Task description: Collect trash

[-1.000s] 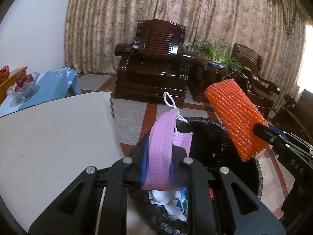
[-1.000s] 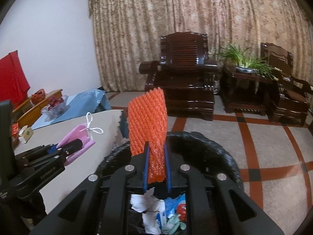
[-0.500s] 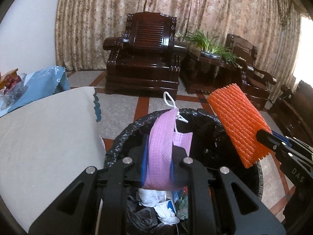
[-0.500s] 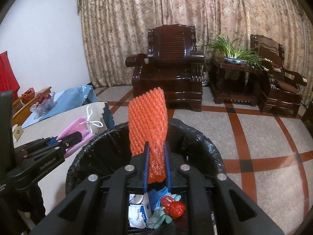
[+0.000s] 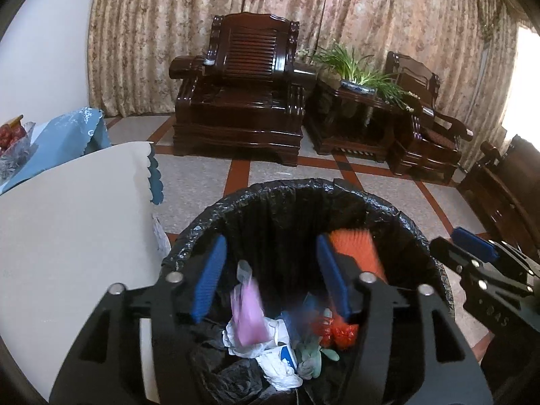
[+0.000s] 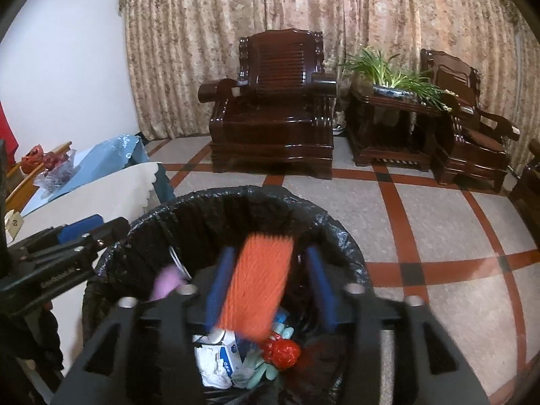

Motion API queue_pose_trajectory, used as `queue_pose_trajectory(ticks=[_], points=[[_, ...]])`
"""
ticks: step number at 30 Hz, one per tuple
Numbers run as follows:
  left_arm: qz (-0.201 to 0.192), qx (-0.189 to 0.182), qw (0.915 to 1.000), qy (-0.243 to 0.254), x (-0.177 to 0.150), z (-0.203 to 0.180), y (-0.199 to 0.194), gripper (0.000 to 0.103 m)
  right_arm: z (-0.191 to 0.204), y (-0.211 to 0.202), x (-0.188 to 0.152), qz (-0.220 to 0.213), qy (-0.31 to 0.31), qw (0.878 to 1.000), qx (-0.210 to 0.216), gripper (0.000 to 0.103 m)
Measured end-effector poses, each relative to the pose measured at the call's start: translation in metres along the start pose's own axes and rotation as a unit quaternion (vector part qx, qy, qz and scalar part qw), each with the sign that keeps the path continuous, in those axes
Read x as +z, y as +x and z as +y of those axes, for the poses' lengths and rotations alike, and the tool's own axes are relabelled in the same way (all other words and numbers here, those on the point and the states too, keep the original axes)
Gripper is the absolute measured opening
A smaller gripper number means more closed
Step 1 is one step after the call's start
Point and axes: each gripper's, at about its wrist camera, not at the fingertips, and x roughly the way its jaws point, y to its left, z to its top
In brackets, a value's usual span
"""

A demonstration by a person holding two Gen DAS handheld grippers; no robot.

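As both jaws have just been opening over the bin (image 5: 337, 189); left gripper (image 5: 270, 270) wide, pink mask (image 5: 248, 314) loose | right gripper (image 6: 270, 280) wide, orange foam net (image 6: 260, 283) unpinched

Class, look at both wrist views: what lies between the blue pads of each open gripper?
Left gripper: blurred pink face mask. Right gripper: blurred orange foam net sleeve. Jaws just opened; neither is gripped.

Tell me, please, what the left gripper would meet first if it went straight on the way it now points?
Probably the falling pink mask between its open fingers; beyond that, the heap of trash in the black-lined bin, though depth is hard to judge.
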Motion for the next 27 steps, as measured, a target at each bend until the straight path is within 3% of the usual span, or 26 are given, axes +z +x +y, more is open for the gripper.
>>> queue_pose_trajectory(ticks=[3, 6, 17, 27], points=[[-0.002, -0.005, 1.0, -0.008, 0.0, 0.005, -0.004, 0.069, -0.001, -0.005, -0.002, -0.007, -0.001, 1.0, -0.009, 0.083], [-0.007, -0.01, 0.9998, -0.016, 0.003, 0.009, -0.011, 0.074, 0.001, -0.01, 0.0, -0.013, 0.002, 1.0, -0.01, 0.094], [-0.05, 0.031, 0.9979, -0.029, 0.015, 0.045, -0.067, 0.091, 0.011, -0.041, 0.011, -0.041, 0.003, 0.999, 0.019, 0.097], [-0.061, 0.061, 0.9954, -0.04, 0.013, 0.059, -0.122, 0.094, 0.043, -0.073, 0.015, -0.052, -0.018, 0.997, 0.051, 0.097]])
